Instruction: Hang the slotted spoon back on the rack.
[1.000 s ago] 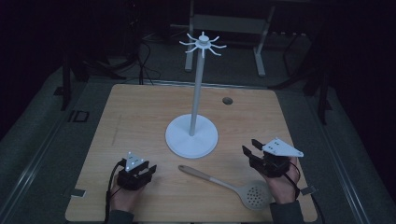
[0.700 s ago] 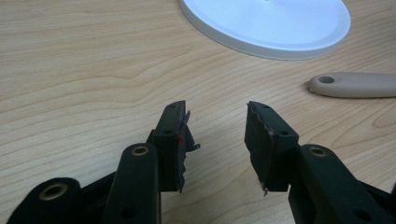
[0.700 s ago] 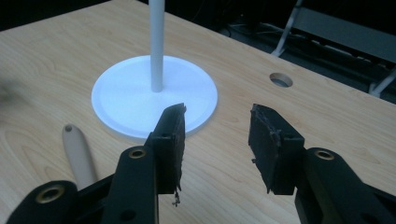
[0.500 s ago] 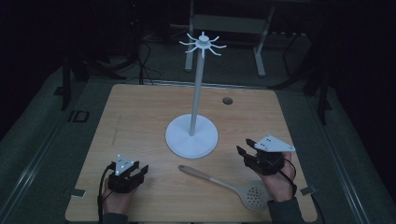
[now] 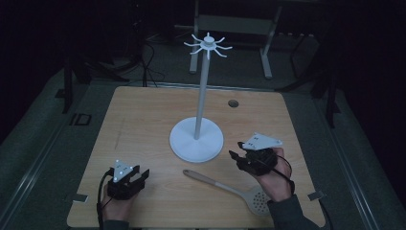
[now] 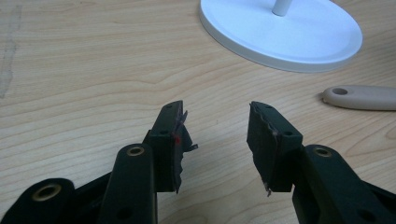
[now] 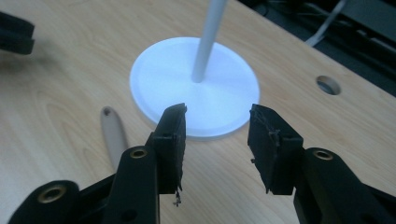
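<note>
A white stand [image 5: 197,139] with a round base, a tall pole and hooks at its top [image 5: 208,45] rises from the middle of the wooden table [image 5: 143,120]. A beige slotted spatula [image 5: 230,189] lies flat in front of the base, handle end toward the left. My left gripper [image 5: 141,175] rests low at the front left, open and empty; in its own view the left gripper [image 6: 215,122] faces the base [image 6: 285,32] and the spatula handle [image 6: 359,97]. My right gripper [image 5: 235,158] hovers right of the base, open and empty, the right gripper [image 7: 215,125] pointing at the base [image 7: 194,86] with the handle [image 7: 113,135] to its left.
A small round hole [image 5: 233,103] sits in the table behind the stand. The table's front edge [image 5: 191,226] runs just behind my hands. Dark floor, cables and metal frame legs [image 5: 265,52] lie beyond the far edge.
My left gripper has drawn back toward the front left edge of the table. My right gripper has shifted slightly left and forward, toward the stand's base.
</note>
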`<action>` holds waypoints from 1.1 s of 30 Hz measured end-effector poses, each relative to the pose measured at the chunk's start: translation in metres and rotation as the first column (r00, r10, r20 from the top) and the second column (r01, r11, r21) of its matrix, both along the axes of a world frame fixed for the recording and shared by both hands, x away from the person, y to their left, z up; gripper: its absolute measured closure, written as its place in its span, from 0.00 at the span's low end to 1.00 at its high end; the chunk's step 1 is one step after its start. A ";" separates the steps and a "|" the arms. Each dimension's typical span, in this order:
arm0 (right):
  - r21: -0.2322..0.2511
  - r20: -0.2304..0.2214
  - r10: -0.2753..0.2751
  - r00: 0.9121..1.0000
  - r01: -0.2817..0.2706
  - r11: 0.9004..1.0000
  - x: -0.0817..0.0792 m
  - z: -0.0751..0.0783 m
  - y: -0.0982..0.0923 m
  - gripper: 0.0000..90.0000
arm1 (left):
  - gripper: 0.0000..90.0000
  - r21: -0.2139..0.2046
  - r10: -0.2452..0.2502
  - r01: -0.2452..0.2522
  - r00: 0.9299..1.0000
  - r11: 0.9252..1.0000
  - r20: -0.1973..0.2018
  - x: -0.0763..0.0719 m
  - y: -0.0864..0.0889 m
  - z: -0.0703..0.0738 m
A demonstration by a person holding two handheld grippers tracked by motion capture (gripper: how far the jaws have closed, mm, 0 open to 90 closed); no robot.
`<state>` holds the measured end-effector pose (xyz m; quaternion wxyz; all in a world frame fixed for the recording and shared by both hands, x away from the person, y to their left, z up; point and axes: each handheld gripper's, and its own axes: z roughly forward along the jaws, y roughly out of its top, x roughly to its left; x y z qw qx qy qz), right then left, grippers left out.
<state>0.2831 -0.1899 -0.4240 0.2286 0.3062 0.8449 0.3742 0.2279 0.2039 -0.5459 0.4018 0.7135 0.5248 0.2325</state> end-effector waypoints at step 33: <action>-0.200 -0.271 0.154 0.950 -0.213 0.956 0.031 -0.038 0.052 0.61 | 0.63 -0.007 0.002 -0.002 1.000 1.000 -0.010 0.002 -0.001 -0.001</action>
